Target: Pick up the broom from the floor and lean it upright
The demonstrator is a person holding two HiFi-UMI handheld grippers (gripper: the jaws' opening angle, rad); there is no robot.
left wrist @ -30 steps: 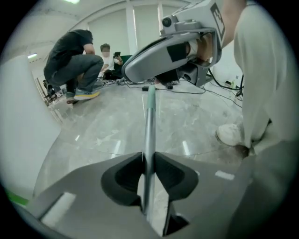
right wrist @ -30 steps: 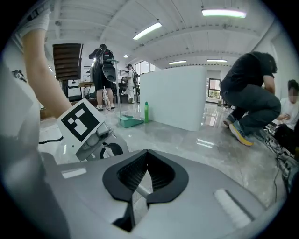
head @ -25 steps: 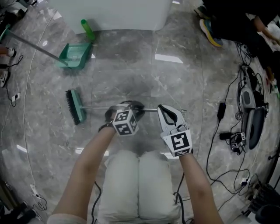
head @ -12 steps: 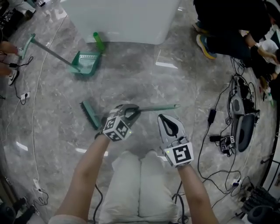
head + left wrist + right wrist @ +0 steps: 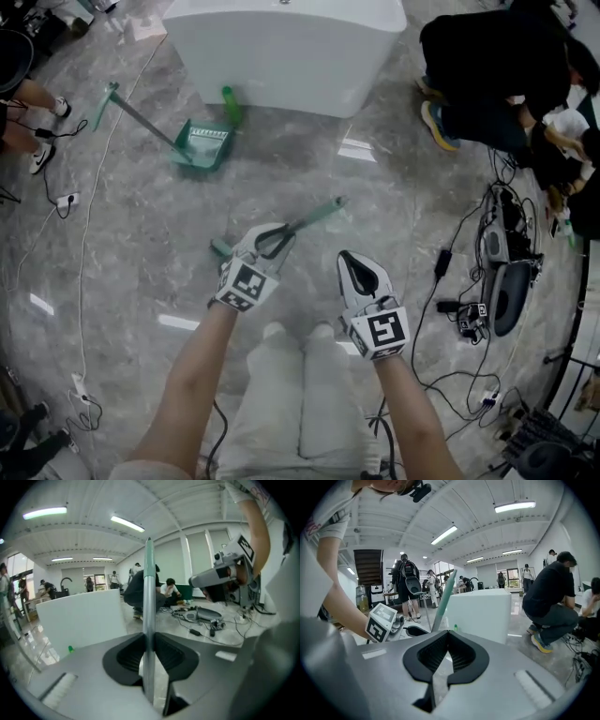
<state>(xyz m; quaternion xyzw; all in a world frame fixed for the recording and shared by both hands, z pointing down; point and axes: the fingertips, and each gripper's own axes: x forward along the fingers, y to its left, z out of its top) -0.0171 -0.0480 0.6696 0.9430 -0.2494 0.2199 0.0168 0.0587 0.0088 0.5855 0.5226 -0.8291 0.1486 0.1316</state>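
The broom's silver handle (image 5: 305,219) with its green end is off the floor and slants up to the right in the head view. My left gripper (image 5: 279,236) is shut on that handle. Only a scrap of the green broom head (image 5: 218,247) shows behind it. In the left gripper view the handle (image 5: 149,597) stands upright, pinched between the black pads of the left gripper (image 5: 149,637). My right gripper (image 5: 349,258) hangs to the right of the broom, shut with nothing in it. In the right gripper view that gripper (image 5: 446,637) is clear of the handle (image 5: 443,599), which rises ahead of it.
A large white box (image 5: 281,47) stands ahead, with a green bottle (image 5: 231,101) and a long-handled green dustpan (image 5: 202,145) at its foot. Cables and devices (image 5: 497,272) litter the floor at right. A crouching person (image 5: 497,75) is at top right.
The left gripper has risen with the broom, lifting it off the floor and swinging its handle end upward. The right gripper rose too and now sits apart from the handle.
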